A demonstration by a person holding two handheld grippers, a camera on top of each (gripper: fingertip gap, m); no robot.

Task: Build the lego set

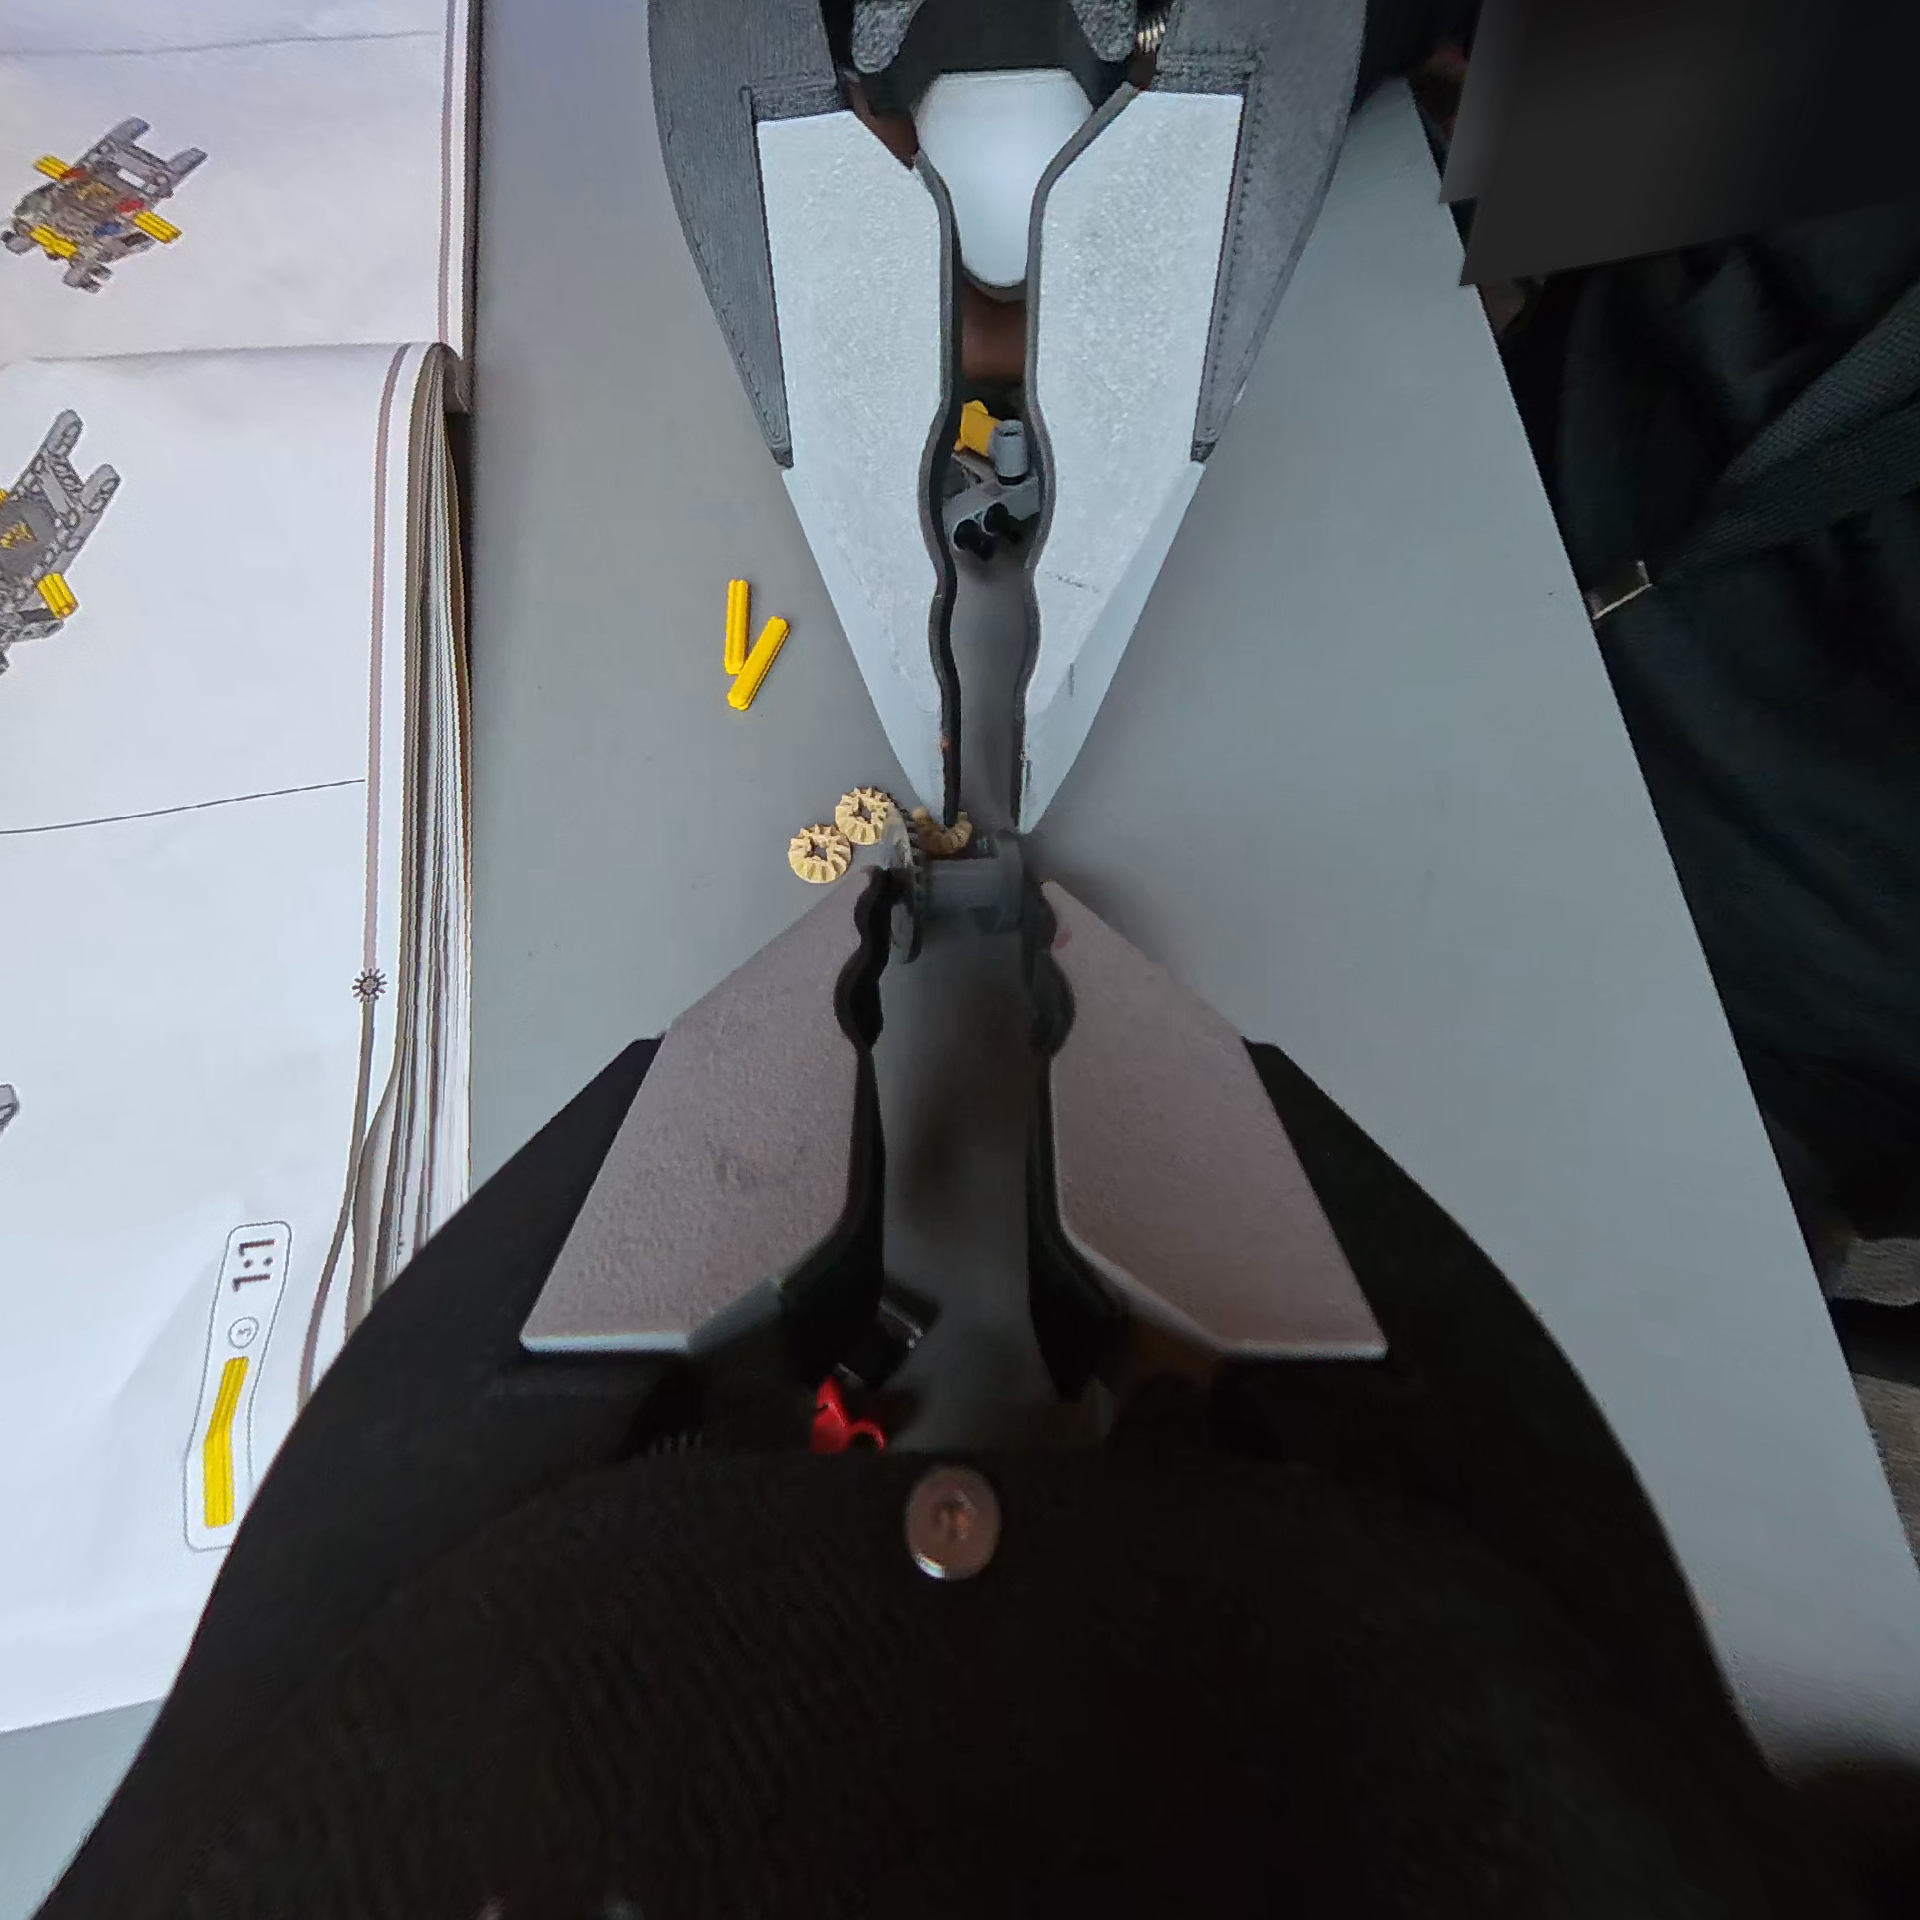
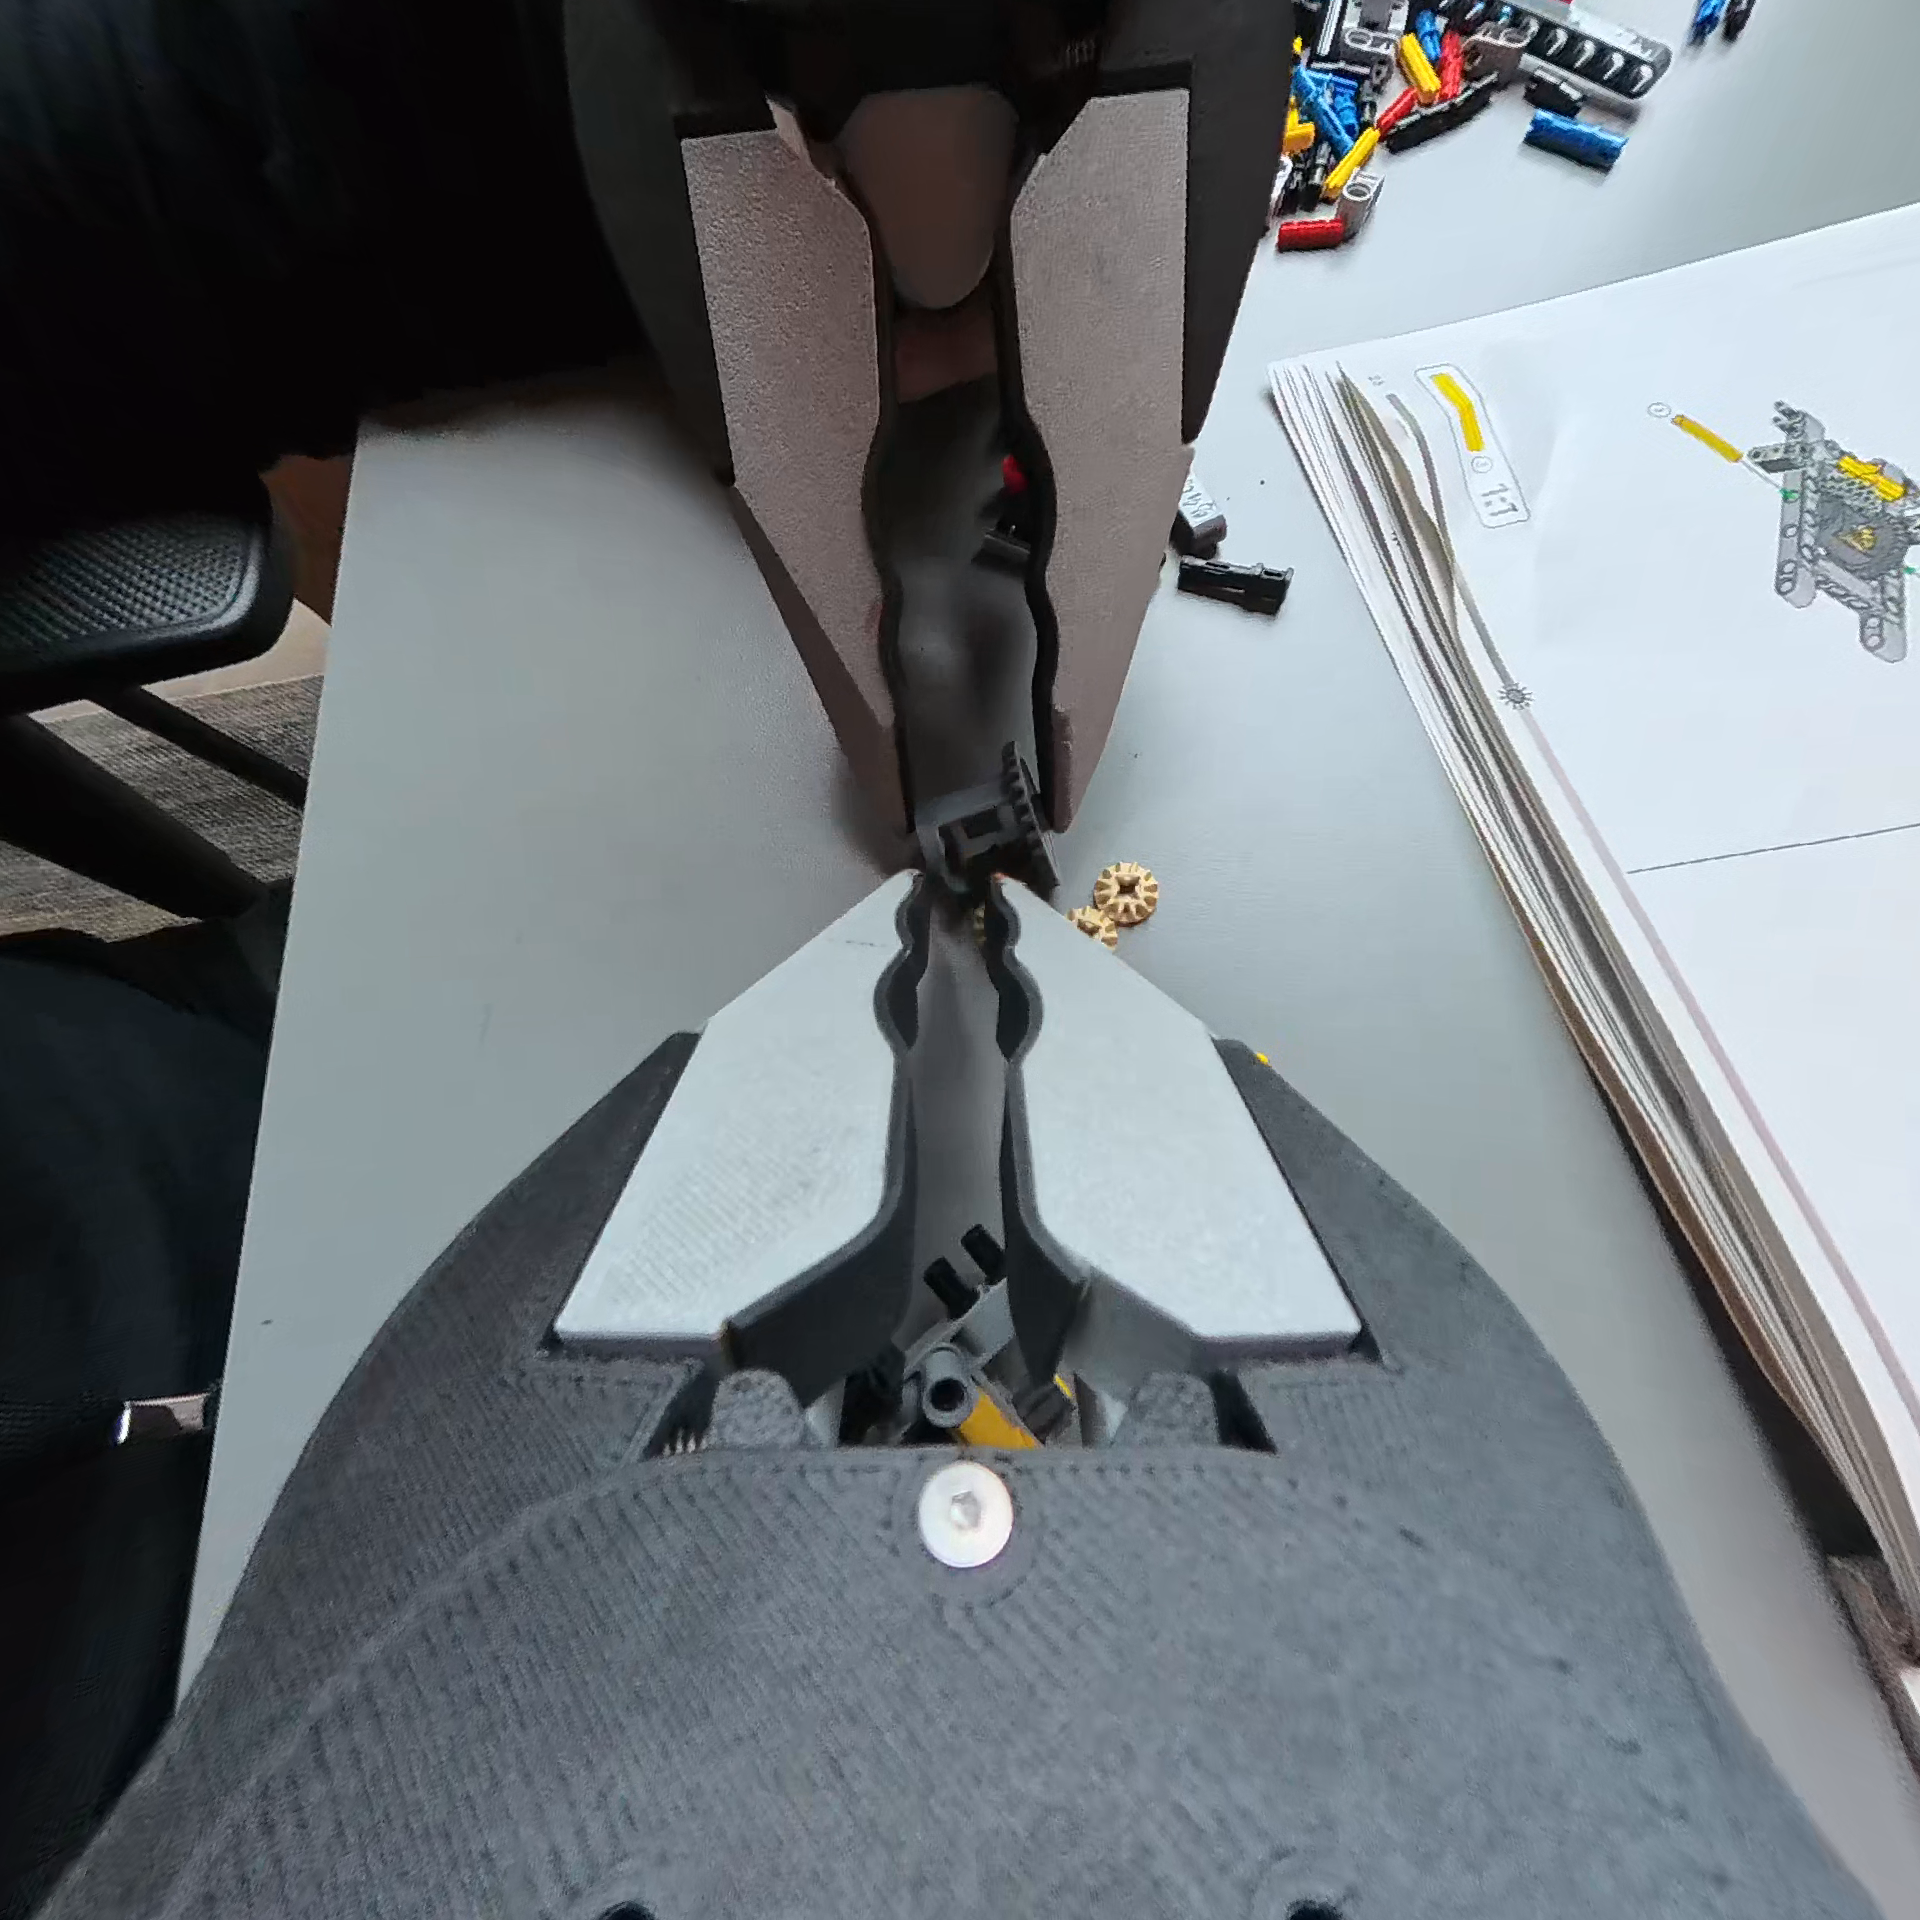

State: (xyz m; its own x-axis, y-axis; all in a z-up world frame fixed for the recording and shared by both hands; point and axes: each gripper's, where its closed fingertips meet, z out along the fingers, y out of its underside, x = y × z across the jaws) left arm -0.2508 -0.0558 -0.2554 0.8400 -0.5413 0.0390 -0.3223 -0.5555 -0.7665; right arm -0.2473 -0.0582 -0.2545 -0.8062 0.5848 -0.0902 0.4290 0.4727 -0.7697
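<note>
My left gripper (image 1: pixel 961 894) is shut on a dark grey gear housing (image 1: pixel 966 888) with a toothed ring, held just above the grey table (image 1: pixel 1299 727). My right gripper (image 1: pixel 982 821) comes in from the far side, tip to tip with it, pinching a small tan gear (image 1: pixel 948 831) against the housing. In the right wrist view my right gripper (image 2: pixel 958 894) is at the bottom. A bit of the tan gear (image 2: pixel 979 916) shows between its tips. The left gripper (image 2: pixel 982 821) holds the housing (image 2: pixel 987 826) above it.
Two loose tan gears (image 1: pixel 821 854) (image 2: pixel 1125 890) and two yellow axles (image 1: pixel 750 649) lie beside the tips. The open instruction booklet (image 1: pixel 208 623) (image 2: pixel 1662 727) is nearby. A pile of loose pieces (image 2: pixel 1455 94) and a black pin (image 2: pixel 1236 582) lie beyond. A grey-yellow part-build (image 2: pixel 966 1392) sits under my right gripper. The tips of both grippers are at nearly the same place. The black pin (image 2: pixel 1236 582) is about 7 cm from my left fingertips.
</note>
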